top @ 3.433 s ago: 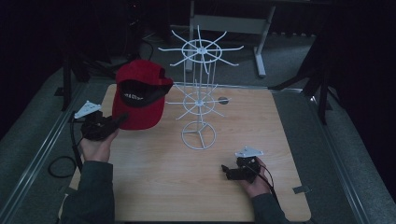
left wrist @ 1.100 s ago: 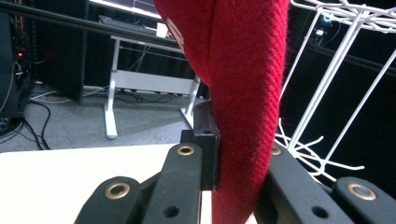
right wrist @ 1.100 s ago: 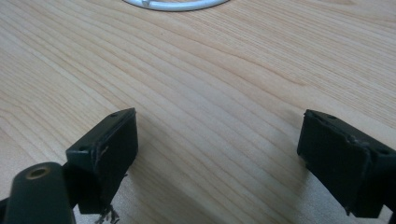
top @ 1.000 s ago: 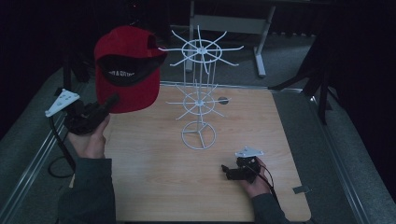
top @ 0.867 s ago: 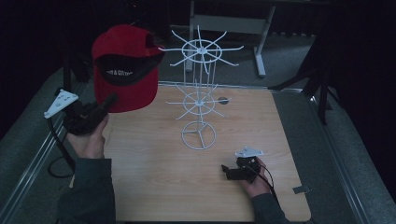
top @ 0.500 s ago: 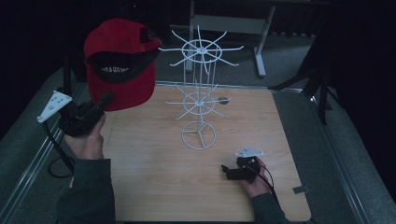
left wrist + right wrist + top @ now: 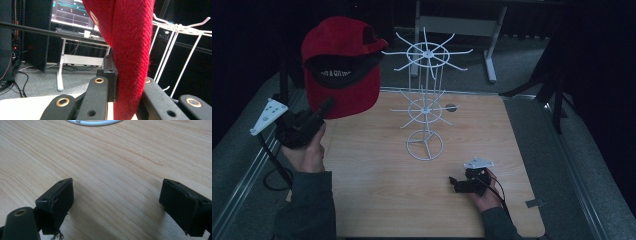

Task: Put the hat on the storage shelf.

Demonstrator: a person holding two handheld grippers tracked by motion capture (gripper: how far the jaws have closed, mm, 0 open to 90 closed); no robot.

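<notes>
High view, cap: the red cap (image 7: 341, 65) is held up in the air at the far left, above the table's left edge, its opening facing the camera.
High view, left gripper: the left gripper (image 7: 323, 109) pinches the cap's lower edge, the person's hand (image 7: 307, 152) beneath it.
High view, rack: the white wire rack (image 7: 426, 95) stands mid-table, right of the cap and apart from it.
High view, right gripper: the right gripper (image 7: 454, 183) rests on the wooden table (image 7: 377, 195) at near right.
Left gripper view: jaws clamped on the cap's red fabric (image 7: 130, 50); rack arms (image 7: 180, 26) to the right.
Right gripper view: jaws spread wide over bare wood, holding nothing; the rack's base ring (image 7: 93, 122) lies at the far edge.
</notes>
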